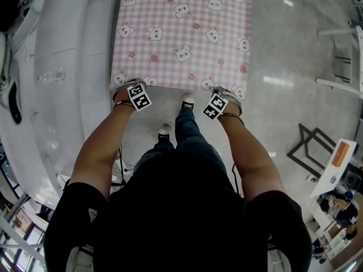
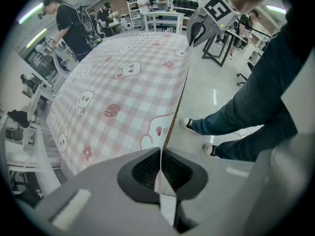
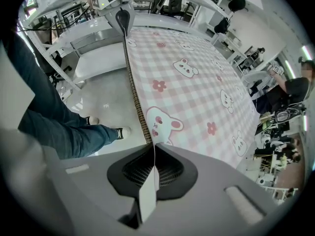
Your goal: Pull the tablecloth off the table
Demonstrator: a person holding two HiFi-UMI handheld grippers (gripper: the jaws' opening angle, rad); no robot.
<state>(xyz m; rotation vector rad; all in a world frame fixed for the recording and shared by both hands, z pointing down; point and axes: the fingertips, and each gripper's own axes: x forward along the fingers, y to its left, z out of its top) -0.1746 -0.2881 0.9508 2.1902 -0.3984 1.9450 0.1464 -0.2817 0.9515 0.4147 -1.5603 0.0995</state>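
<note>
A pink checked tablecloth [image 1: 181, 33] printed with bunnies covers the table in front of me. Its near edge hangs by my legs. My left gripper [image 1: 128, 86] holds the near left corner of that edge and my right gripper [image 1: 223, 93] holds the near right corner. In the left gripper view the left gripper [image 2: 161, 167] is shut, with the tablecloth [image 2: 123, 92] hem pinched between the dark pads. The right gripper [image 3: 153, 167] is likewise shut on the tablecloth [image 3: 197, 92] hem. The cloth edge runs taut between the two grippers.
A white curved counter [image 1: 62, 67] stands at the left. A white chair [image 1: 343, 55] and a black frame [image 1: 311, 147] stand on the grey floor at the right. My feet [image 1: 186, 102] are just below the table edge. People [image 2: 69, 23] stand beyond the table's far end.
</note>
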